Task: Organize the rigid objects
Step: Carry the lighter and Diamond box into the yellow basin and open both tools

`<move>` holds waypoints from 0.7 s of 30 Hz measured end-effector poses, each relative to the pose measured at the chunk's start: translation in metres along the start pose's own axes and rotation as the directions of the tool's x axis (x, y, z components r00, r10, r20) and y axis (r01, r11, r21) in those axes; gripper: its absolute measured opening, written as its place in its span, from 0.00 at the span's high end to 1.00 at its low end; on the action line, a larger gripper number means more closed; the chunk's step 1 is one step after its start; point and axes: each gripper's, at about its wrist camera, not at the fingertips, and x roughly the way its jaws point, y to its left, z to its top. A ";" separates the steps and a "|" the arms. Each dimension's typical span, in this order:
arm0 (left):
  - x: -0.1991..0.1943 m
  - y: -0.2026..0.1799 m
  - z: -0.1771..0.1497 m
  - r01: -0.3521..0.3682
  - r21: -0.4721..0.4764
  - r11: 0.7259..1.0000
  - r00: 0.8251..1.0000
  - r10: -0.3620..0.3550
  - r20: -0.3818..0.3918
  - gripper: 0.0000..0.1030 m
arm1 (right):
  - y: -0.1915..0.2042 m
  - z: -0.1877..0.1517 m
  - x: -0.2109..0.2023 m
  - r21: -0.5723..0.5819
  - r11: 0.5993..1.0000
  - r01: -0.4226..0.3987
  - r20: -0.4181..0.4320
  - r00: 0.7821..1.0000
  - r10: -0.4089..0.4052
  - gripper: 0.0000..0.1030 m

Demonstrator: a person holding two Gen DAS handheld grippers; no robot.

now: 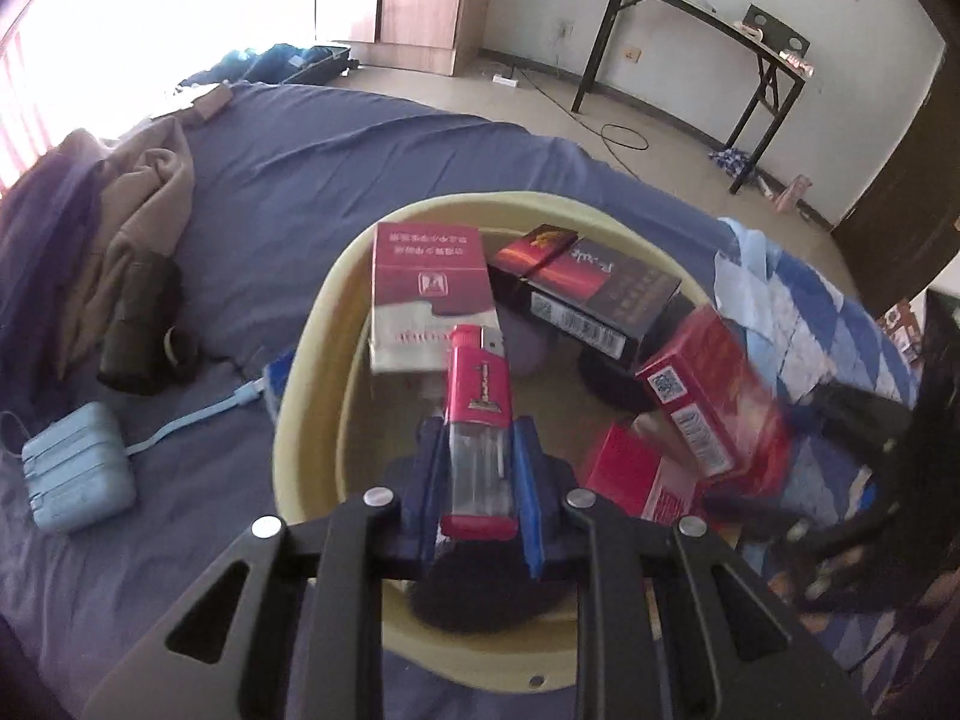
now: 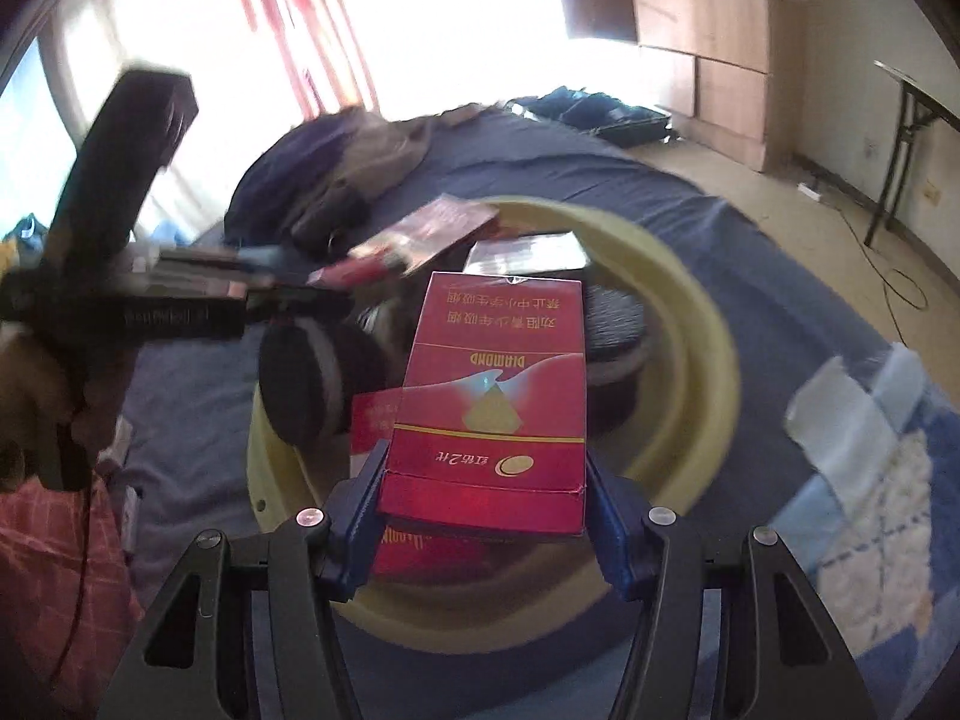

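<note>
My left gripper (image 1: 478, 438) is shut on a red and clear lighter (image 1: 480, 420), held over a yellow basin (image 1: 300, 372) on the bed. The basin holds a red-and-white cigarette pack (image 1: 426, 282), a black pack (image 1: 588, 294) and a red pack (image 1: 636, 480). My right gripper (image 2: 486, 468) is shut on a red Diamond cigarette pack (image 2: 492, 396), held over the same basin (image 2: 702, 360). That pack also shows, blurred, in the left wrist view (image 1: 714, 396). The left gripper with the lighter (image 2: 366, 267) shows blurred in the right wrist view.
The basin sits on a blue sheet (image 1: 336, 144). Clothes (image 1: 120, 228) and a pale blue charger (image 1: 78, 468) with cable lie to the left. A blue checked cloth (image 1: 798, 312) lies to the right. A black round object (image 2: 306, 384) lies in the basin. A black folding table (image 1: 708, 54) stands beyond.
</note>
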 end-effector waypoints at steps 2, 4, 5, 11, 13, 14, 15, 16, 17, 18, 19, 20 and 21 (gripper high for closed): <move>0.007 -0.003 0.003 -0.009 0.014 1.000 1.000 0.009 -0.010 0.77 | 0.002 0.005 0.009 -0.008 1.000 0.002 -0.023 1.000 -0.002 0.44; 0.012 -0.002 0.003 0.002 0.006 1.000 1.000 -0.002 -0.017 0.77 | 0.003 0.012 0.015 -0.017 1.000 0.008 -0.031 0.999 -0.009 0.43; 0.013 -0.001 0.002 0.015 -0.003 1.000 1.000 -0.015 -0.007 0.75 | 0.003 0.014 0.016 -0.016 1.000 0.014 -0.030 0.999 -0.014 0.43; -0.017 -0.001 -0.010 -0.013 -0.054 0.998 0.989 0.021 0.145 0.01 | 0.004 0.015 0.002 -0.017 0.999 -0.039 0.030 0.999 0.040 0.11; -0.033 0.000 -0.018 0.037 -0.107 0.994 0.983 -0.017 0.180 0.00 | 0.000 0.010 -0.011 -0.023 1.000 -0.020 0.067 0.998 0.021 0.01; -0.039 -0.002 -0.025 0.066 -0.129 0.989 0.983 -0.042 0.178 0.00 | -0.001 0.005 -0.017 -0.023 1.000 -0.020 0.084 0.996 0.022 0.00; -0.043 -0.005 -0.031 0.074 -0.141 0.987 0.983 -0.048 0.179 0.00 | -0.004 -0.002 -0.026 -0.026 1.000 -0.016 0.097 0.995 0.018 0.00; -0.048 -0.010 -0.040 0.076 -0.146 0.986 0.981 -0.048 0.185 0.00 | -0.006 -0.009 -0.033 -0.039 0.999 -0.002 0.108 0.994 0.006 0.00; -0.053 -0.017 -0.053 0.065 -0.143 0.988 0.980 -0.037 0.195 0.00 | -0.006 -0.019 -0.039 -0.056 0.998 0.005 0.115 0.993 0.002 0.00; -0.056 -0.023 -0.064 0.043 -0.140 0.989 0.979 -0.013 0.205 0.00 | -0.006 -0.028 -0.045 -0.078 0.997 0.018 0.114 0.993 -0.009 0.00; -0.057 -0.030 -0.077 0.022 -0.140 0.990 0.977 0.008 0.212 0.00 | -0.005 -0.039 -0.048 -0.110 0.993 0.043 0.103 0.994 -0.032 0.00; -0.057 -0.037 -0.092 0.002 -0.131 0.991 0.977 0.026 0.213 0.00 | -0.003 -0.048 -0.051 -0.126 0.991 0.051 0.098 0.994 -0.039 0.00; -0.056 -0.044 -0.108 -0.039 -0.134 0.990 0.973 0.068 0.219 0.00 | -0.002 -0.058 -0.052 -0.136 0.989 0.053 0.096 0.995 -0.040 0.00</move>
